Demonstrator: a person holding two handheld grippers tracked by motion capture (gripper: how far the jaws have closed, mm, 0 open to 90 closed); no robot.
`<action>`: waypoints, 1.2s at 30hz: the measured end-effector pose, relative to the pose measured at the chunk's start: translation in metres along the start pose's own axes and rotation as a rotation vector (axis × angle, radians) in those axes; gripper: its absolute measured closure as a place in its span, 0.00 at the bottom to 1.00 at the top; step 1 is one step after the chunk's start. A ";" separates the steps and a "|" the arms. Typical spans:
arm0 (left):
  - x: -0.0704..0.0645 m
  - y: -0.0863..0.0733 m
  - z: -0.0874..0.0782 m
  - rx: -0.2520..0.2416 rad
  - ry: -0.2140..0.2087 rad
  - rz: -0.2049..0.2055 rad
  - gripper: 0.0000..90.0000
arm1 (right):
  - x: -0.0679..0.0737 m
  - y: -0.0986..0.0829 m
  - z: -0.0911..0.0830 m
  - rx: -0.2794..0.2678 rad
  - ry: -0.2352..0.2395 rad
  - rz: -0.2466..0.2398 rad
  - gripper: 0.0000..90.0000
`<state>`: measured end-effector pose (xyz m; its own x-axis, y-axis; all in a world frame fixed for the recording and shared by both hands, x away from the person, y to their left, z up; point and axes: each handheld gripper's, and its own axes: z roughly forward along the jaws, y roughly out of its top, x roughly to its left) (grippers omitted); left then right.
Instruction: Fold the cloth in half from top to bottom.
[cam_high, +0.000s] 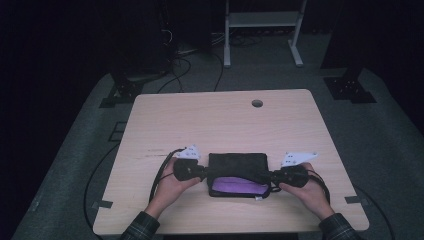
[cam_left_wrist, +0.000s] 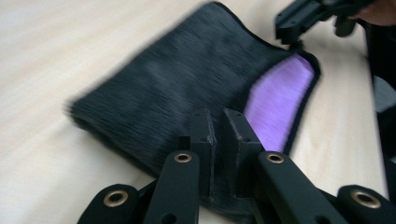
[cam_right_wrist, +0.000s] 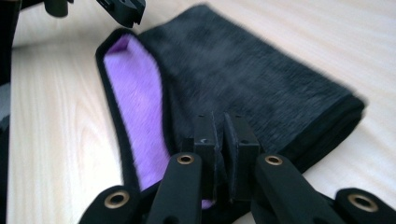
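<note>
Near the table's (cam_high: 150, 115) front edge, the left gripper (cam_high: 200, 171) and right gripper (cam_high: 272, 176) each pinch one end of the folded dark towel (cam_high: 236, 164), jaws closed on the fabric of its upper layer. The towel's long axis runs straight from one gripper to the other (purple lining (cam_high: 235, 186) showing along the near edge), so both hands sit equally close; beyond lies bare tabletop.
</note>
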<state>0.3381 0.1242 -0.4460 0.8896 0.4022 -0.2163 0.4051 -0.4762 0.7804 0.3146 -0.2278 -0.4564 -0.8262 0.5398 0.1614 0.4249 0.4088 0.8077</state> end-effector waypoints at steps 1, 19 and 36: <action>-0.002 -0.002 0.001 0.009 -0.010 0.001 0.91 | 0.002 -0.003 0.000 0.010 0.011 0.003 0.93; -0.015 -0.019 -0.005 0.058 0.034 0.014 0.58 | 0.017 -0.017 -0.006 0.055 -0.031 -0.090 0.68; 0.019 -0.064 -0.069 0.032 0.365 -0.064 0.12 | -0.022 -0.038 -0.035 0.011 -0.266 0.096 0.29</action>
<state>0.3147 0.2167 -0.4597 0.7312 0.6813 -0.0361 0.4688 -0.4633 0.7520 0.3040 -0.2809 -0.4714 -0.6561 0.7503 0.0811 0.5020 0.3537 0.7893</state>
